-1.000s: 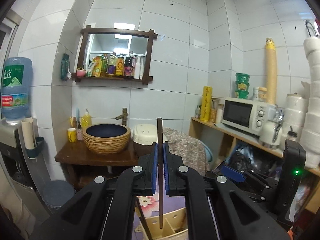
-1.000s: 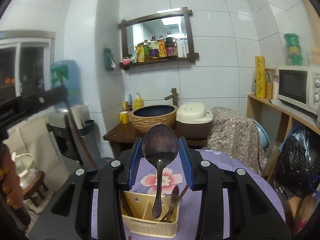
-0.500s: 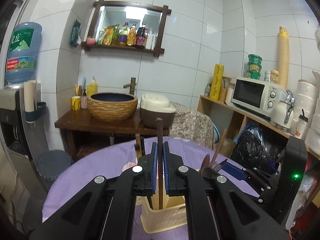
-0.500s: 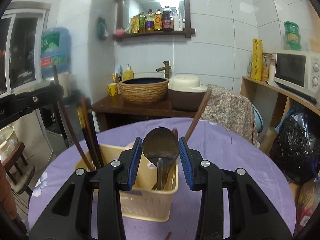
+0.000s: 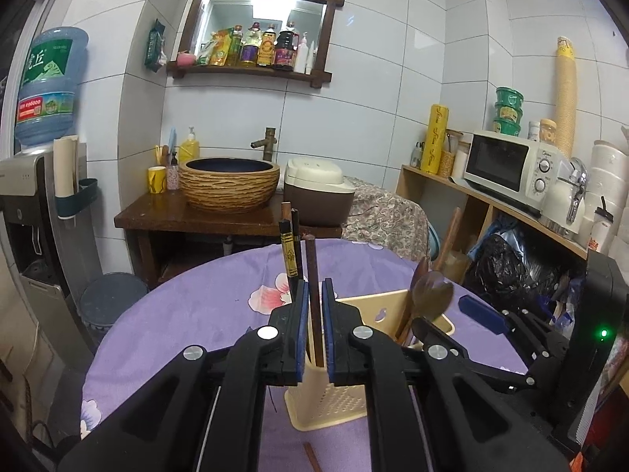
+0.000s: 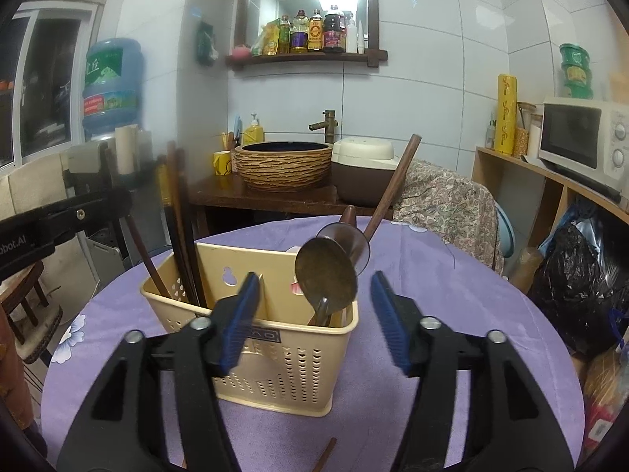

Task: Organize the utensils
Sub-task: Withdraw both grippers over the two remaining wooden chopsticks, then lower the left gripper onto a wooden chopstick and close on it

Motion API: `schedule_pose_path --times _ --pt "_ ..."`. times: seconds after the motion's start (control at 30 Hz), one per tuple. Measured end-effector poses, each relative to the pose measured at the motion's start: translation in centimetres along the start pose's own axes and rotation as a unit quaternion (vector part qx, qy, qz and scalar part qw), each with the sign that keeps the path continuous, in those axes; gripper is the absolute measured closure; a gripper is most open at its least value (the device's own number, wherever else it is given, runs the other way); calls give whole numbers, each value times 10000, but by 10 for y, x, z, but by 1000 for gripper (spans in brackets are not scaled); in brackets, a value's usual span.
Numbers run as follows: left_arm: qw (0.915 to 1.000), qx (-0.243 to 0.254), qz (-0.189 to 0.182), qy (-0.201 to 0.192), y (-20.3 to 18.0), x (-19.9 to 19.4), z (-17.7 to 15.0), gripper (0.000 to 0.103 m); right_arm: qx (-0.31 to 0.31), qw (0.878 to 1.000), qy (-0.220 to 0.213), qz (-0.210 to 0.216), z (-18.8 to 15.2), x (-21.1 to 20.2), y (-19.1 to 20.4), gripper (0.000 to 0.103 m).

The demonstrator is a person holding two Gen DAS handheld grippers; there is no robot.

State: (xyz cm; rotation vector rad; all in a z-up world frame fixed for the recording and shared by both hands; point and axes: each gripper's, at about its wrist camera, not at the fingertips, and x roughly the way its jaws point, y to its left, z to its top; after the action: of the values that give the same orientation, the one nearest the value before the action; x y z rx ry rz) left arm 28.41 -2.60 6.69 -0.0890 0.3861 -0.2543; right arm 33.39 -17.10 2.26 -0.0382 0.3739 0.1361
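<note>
A cream plastic utensil caddy [image 6: 275,358] with two compartments stands on the purple floral tablecloth [image 6: 432,275]. My left gripper [image 5: 313,306] is shut on a dark brown chopstick [image 5: 312,275], held upright with its lower end inside the caddy [image 5: 334,405] among other chopsticks [image 5: 291,251]. My right gripper [image 6: 314,306] is open and empty, its jaws wide apart just in front of the caddy. A dark metal spoon [image 6: 325,275] stands bowl-up in the right compartment beside other spoons and a wooden handle [image 6: 393,185]. Chopsticks [image 6: 181,228] stand in the left compartment.
A loose chopstick [image 5: 311,456] lies on the cloth in front of the caddy; its end shows in the right wrist view [image 6: 324,456]. Behind the table are a woven basin [image 5: 229,183], a rice cooker [image 5: 316,188], a shelf with a microwave [image 5: 511,169] and a water dispenser [image 5: 43,126].
Both grippers came down to the caddy. My right gripper opened and let go of the spoon, which now stands in the right compartment. The left chopstick sank into the caddy.
</note>
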Motion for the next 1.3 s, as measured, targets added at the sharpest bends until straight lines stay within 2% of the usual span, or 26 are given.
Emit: schedule_pose_path --times 0.03,0.1,0.17,0.23,0.27,0.43,0.57,0.7,0.9,1.07,1.3 --pt "10000 18 26 -39 0 -4 0 84 -11 10000 -37 -11 0 -5 0 37" --pt "9999 18 88 -132 1 -14 -2 62 -23 10000 -69 -32 -1 -12 -1 27" --pt "9997 -33 147 -202 3 -25 -5 54 -35 9999 -112 -38 -4 -23 -2 27" --pt "9995 -60 213 -208 5 -34 -10 47 -30 9999 -83 -68 -6 -33 -3 21" --pt "9994 -73 269 -184 7 -38 -14 41 1 10000 -45 -60 -7 -39 -3 14" --pt "9990 -144 423 87 15 -52 -38 22 -81 9993 315 -174 -21 -62 0 6" --pt "9967 -135 676 426 22 -57 -65 16 -244 9952 870 -365 -45 -70 6 6" --pt "9938 -234 832 702 31 -63 -92 10 -294 9850 1604 -562 -82 -70 8 6" --pt "9863 -194 1230 1080 43 -68 -127 7 -292 9690 2398 -523 -132 -71 18 6" --pt "9822 -207 1332 1306 46 -71 -143 7 -155 9613 2721 -406 -158 -74 24 6" --pt "9814 -108 1256 1451 37 -68 -150 6 -150 9534 2990 -363 -172 -69 33 6"
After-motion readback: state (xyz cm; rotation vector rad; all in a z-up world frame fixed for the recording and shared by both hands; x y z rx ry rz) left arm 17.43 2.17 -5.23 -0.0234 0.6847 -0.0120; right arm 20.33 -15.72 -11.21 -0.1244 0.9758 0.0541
